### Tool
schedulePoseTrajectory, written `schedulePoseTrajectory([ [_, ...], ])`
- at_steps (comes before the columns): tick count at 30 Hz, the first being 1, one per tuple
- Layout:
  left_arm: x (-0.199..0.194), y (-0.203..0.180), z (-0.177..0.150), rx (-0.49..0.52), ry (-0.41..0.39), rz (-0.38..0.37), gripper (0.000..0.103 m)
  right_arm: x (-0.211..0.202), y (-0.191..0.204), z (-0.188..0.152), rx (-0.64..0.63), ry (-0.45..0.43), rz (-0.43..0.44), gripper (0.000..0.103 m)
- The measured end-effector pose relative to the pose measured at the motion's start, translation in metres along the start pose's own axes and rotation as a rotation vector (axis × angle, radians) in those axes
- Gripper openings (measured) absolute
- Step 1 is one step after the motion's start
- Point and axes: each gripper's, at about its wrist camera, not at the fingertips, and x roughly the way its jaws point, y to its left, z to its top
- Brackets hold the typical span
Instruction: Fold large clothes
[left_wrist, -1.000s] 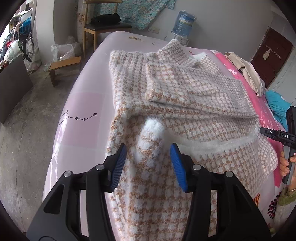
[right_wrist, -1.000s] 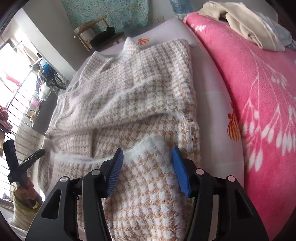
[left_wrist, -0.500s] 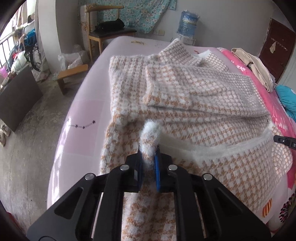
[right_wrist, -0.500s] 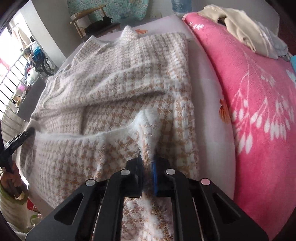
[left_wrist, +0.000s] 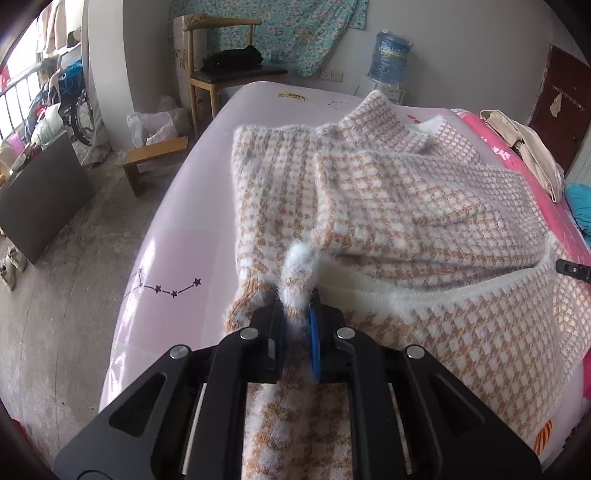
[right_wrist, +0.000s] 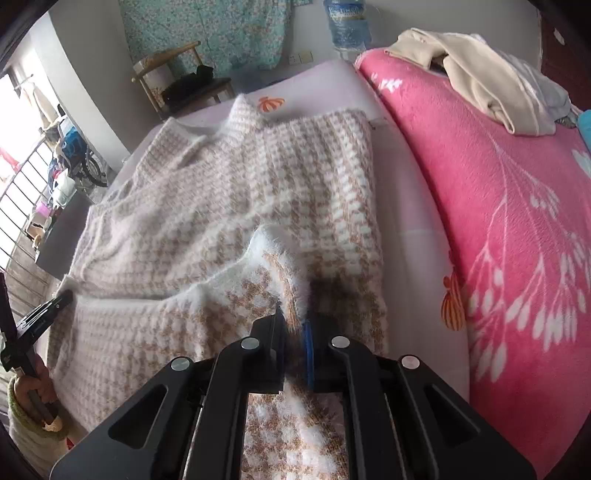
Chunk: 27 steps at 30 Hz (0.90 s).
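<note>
A fuzzy tan-and-white houndstooth sweater (left_wrist: 406, 206) lies on the pale pink bed (left_wrist: 207, 177), sleeves folded across its body. My left gripper (left_wrist: 295, 314) is shut on the white-trimmed hem at its left corner, lifted off the bed. My right gripper (right_wrist: 293, 325) is shut on the hem at the right corner of the sweater (right_wrist: 236, 206). The hem stretches between both grippers and folds up over the body. The right gripper's tip shows at the left wrist view's right edge (left_wrist: 572, 267); the left gripper shows in the right wrist view (right_wrist: 40, 314).
A pink floral blanket (right_wrist: 498, 206) covers the bed's right side, with beige clothes (right_wrist: 476, 77) piled on it. A wooden chair (left_wrist: 225, 70), a water jug (left_wrist: 389, 59), a low stool (left_wrist: 155, 162) and floor clutter stand beyond the bed's left edge.
Both grippers closed on the sweater's hem corners, then lifted the hem and carried it forward over the sweater's body.
</note>
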Motion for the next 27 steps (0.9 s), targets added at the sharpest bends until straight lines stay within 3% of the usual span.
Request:
schedulePoseTrajectory([
  [3,-0.006,0.004,0.000,-0.016,-0.006,-0.016,0.018,-0.005,0.002,-0.003,-0.007,-0.011,-0.019,0.021],
  [5,-0.018,0.007,0.002,-0.019,-0.016,-0.013,0.022,-0.020,0.004,-0.004,-0.014,-0.040,-0.055,0.036],
  [8,-0.050,0.003,0.002,0.009,-0.086,-0.015,0.027,-0.051,0.018,-0.010,-0.076,-0.102,-0.044,0.039],
  [11,-0.077,-0.014,-0.004,0.058,-0.109,-0.153,0.028,-0.064,0.050,-0.023,-0.183,-0.112,-0.015,0.039],
  [15,-0.068,-0.063,-0.026,0.160,-0.003,-0.324,0.028,-0.038,0.085,-0.036,-0.229,-0.032,0.116,0.039],
  [18,-0.036,-0.090,-0.043,0.221,0.078,-0.269,0.028,-0.004,0.102,-0.043,-0.246,0.032,0.108,0.039],
  [20,-0.020,-0.088,-0.046,0.191,0.087,-0.230,0.030,0.007,0.102,-0.044,-0.226,0.040,0.097,0.040],
  [23,-0.032,-0.078,-0.039,0.152,0.083,-0.223,0.028,-0.015,0.104,-0.043,-0.216,0.024,0.052,0.040],
  [27,-0.077,-0.074,-0.045,0.206,-0.009,-0.300,0.028,-0.060,0.121,-0.068,-0.320,-0.046,0.080,0.040],
])
